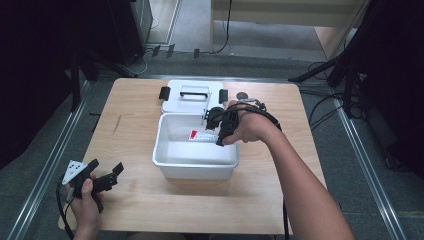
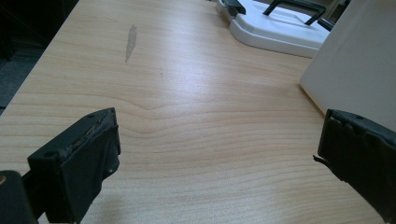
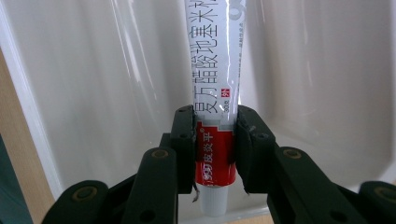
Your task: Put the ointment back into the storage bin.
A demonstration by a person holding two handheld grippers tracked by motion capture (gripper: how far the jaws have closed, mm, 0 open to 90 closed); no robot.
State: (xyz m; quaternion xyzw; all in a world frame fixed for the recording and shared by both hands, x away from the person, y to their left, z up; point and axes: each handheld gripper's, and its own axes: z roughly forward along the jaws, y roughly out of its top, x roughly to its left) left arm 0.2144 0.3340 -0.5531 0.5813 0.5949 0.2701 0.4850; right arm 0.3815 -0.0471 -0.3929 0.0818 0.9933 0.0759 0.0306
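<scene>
Work in hand: putting a white-and-red ointment tube with a white screw cap into the open white rectangular plastic box at mid tabletop.
Right hand-held gripper: clamped on the tube just above the cap, across the red band; the printed white length points away from the camera into the box.
Tube position: inside the box opening, near the far right part of the interior in the high view; I cannot tell whether it touches the floor of the box or hangs just above it.
Left hand-held gripper: jaws wide apart, holding nothing, parked low over the light wooden tabletop at the near left corner, well apart from the box.
Box lid: white plastic lid with black handle and black latches lies flat on the tabletop just behind the box, touching or nearly touching its far rim.
Done, by my read: lid off, tube picked up and carried into the box.
Left to do: lower or settle the tube, release it, pull the right gripper out; likely lid back on after, with the left gripper free to help.
Other contents: none that I can make out in the box besides the tube.
Progress estimate: roughly past the middle, release pending.
</scene>
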